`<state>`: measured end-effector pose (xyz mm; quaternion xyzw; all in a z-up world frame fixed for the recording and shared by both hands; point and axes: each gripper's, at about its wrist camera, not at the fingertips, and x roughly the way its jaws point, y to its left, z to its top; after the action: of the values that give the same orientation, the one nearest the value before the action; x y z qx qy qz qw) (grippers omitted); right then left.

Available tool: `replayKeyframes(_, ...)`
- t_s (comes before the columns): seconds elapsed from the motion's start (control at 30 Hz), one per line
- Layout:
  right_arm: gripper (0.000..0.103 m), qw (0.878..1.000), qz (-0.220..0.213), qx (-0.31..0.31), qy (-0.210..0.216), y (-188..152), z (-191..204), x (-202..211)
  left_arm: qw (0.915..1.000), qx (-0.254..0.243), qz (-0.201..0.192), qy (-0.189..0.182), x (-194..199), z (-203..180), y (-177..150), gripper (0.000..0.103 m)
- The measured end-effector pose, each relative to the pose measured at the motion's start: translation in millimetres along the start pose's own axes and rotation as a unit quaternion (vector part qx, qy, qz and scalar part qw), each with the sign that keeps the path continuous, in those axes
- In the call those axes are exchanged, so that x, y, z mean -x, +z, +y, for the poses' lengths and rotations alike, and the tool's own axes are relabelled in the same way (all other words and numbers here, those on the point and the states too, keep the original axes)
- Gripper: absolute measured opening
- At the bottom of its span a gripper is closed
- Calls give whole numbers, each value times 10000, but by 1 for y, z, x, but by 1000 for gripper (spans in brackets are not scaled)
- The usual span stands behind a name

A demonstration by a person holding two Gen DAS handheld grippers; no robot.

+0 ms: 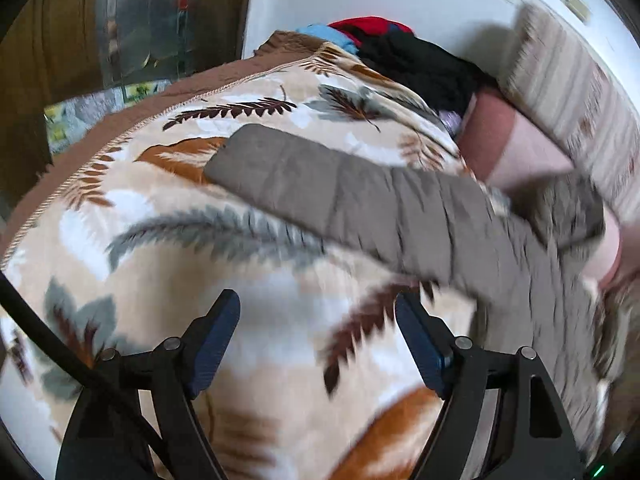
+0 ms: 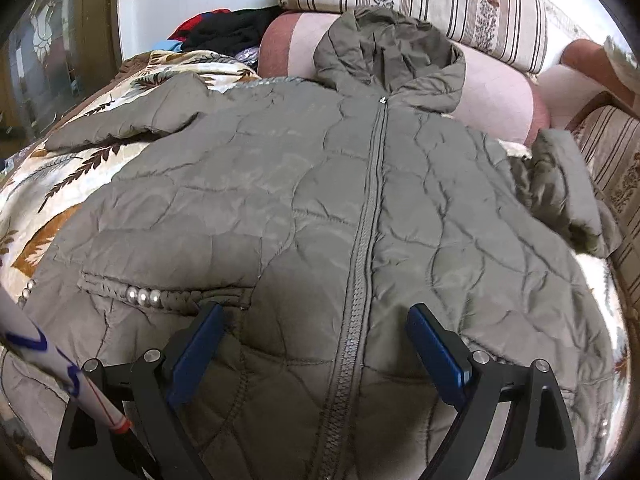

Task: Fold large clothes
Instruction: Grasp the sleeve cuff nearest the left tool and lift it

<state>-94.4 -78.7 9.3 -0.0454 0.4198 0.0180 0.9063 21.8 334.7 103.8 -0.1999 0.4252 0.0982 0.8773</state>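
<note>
Your left gripper [image 1: 318, 336] hangs over the blanket [image 1: 168, 216], jaws wide, nothing between them. The jacket [image 2: 320, 208] lies front up on the blanket, zipped, hood [image 2: 388, 52] against the pink bolster [image 2: 496, 92]. One sleeve [image 1: 320, 192] stretches out flat across the leaf print. Your right gripper [image 2: 316, 340] hovers above the jacket's lower front, jaws wide, straddling the zipper [image 2: 366, 224], gripping nothing. Other clothes [image 2: 228, 30] are piled beyond the blanket.
</note>
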Motion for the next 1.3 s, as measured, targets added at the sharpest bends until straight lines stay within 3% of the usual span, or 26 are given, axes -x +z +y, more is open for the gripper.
replayKeyframes(0.13,98,10000,19,0,45,-4,0,-8,9992,327,65,-212,-36,23,42,79)
replayKeyframes(0.3,101,9999,42,-35,112,-6,-2,-13,9955,937,45,-153,-83,65,83,79)
replayKeyframes(0.5,103,9996,140,-88,215,-6,-4,-21,9937,1097,217,-47,-128,88,101,79)
replayKeyframes(0.63,103,9997,136,-81,205,-6,-3,-23,9954,933,178,103,-141,84,99,79)
replayKeyframes(0.67,103,9997,129,-74,195,-6,-2,-23,9960,856,146,195,-141,82,97,70)
replayKeyframes(0.7,103,9997,125,-71,192,-6,-2,-24,9964,745,116,398,-141,78,96,55)
replayKeyframes(0.73,103,9997,122,-70,191,-6,-2,-24,9962,683,125,531,-142,77,96,50)
replayKeyframes(0.8,103,9997,113,-75,201,-7,-2,-24,9966,658,176,457,-137,74,99,31)
replayKeyframes(1.0,103,9997,95,-89,226,-7,-3,-24,9986,156,-184,472,-83,29,105,26)
replayKeyframes(1.13,103,9997,83,-96,231,-8,-3,-24,9980,-422,-470,-56,-30,-29,99,25)
replayKeyframes(1.3,103,9995,65,-127,269,-8,-4,-23,9876,-1028,-528,-1062,22,-118,71,24)
